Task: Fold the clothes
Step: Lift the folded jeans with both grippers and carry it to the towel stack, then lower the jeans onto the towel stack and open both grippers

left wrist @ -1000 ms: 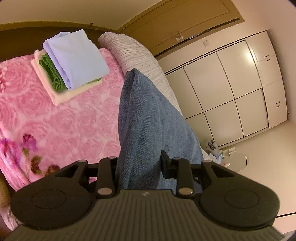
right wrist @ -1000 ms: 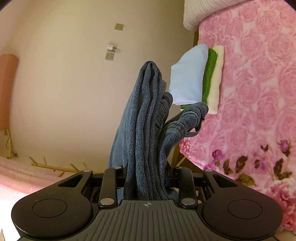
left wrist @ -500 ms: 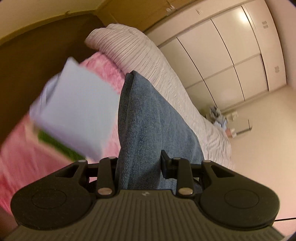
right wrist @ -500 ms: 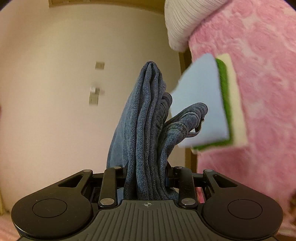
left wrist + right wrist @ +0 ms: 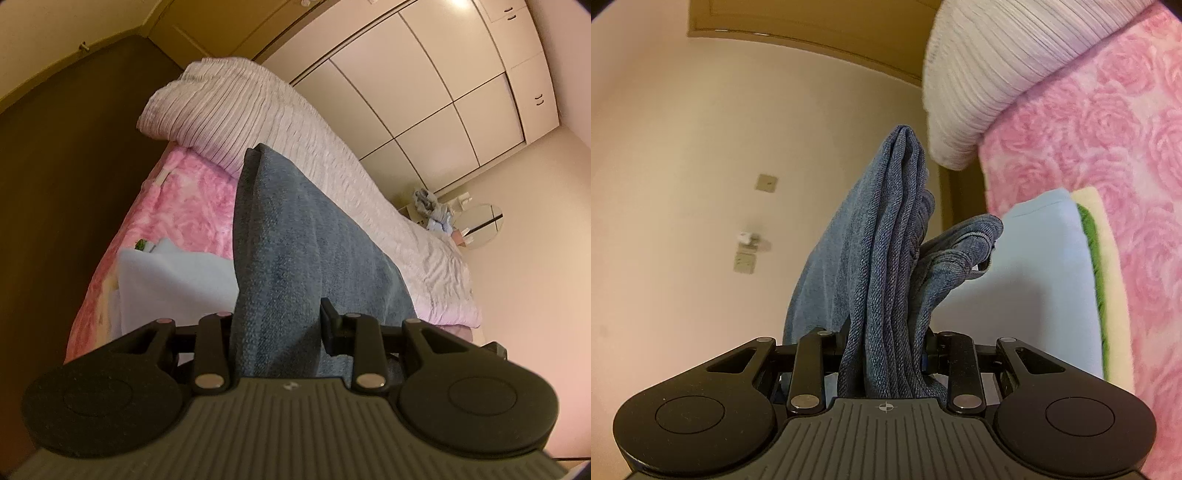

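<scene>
Folded blue jeans [image 5: 295, 258] stand up between the jaws of my left gripper [image 5: 275, 332], which is shut on them. In the right wrist view the same jeans [image 5: 882, 288] show as several stacked denim layers, and my right gripper [image 5: 884, 354] is shut on them too. A stack of folded clothes lies close below on the pink bed: a light blue garment [image 5: 173, 284] [image 5: 1034, 280] on top, then a green one [image 5: 1091, 251] and a cream one [image 5: 1102, 236]. The jeans hide part of the stack.
A pink rose-patterned blanket [image 5: 1108, 129] covers the bed, with a striped white pillow or duvet [image 5: 236, 107] at its head. A dark headboard [image 5: 55, 184] is at left. White wardrobe doors [image 5: 443, 92] and a beige wall with switches [image 5: 744, 258] stand beyond.
Both grippers carried the jeans toward the folded stack and lower. The stack has gone from far off to right beside and under the jeans. Neither grip changed.
</scene>
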Demonstrator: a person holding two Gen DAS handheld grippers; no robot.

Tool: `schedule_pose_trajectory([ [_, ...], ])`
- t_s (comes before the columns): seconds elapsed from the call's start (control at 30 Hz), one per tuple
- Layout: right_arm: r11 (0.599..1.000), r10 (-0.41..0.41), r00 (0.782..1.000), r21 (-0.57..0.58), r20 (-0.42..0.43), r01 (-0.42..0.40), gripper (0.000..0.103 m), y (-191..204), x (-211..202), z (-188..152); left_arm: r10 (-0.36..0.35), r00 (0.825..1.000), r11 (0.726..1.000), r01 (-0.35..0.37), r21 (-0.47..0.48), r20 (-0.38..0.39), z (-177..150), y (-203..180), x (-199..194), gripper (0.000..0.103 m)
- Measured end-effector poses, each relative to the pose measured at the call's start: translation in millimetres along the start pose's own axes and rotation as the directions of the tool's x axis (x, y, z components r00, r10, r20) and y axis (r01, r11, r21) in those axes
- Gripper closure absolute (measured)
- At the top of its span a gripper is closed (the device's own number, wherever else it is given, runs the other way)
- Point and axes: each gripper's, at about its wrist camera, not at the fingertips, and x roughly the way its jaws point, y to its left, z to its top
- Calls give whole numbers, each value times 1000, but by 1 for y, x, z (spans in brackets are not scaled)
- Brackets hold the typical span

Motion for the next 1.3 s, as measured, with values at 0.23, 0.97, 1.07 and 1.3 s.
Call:
schedule_pose_trajectory([
  [0.23, 994, -80, 996, 78, -26, 82, 73, -49, 21, -7, 29, 996, 999, -32, -36, -87, -9, 51, 43, 75],
  [0.97, 948, -281, 956, -128, 84, 290, 66, -47, 16, -29, 156, 987, 972, -147, 181, -40, -32, 50, 74, 70],
  [1.07, 943, -309, 949, -114, 59, 314, 62, -52, 20, -29, 147, 988, 981, -141, 135, -39, -36, 58, 69, 69],
  [1.3, 905, -390, 914, -139, 114, 403, 51, -36, 7, -28, 244, 969, 958, -246, 149, 31, -34, 50, 33, 69],
])
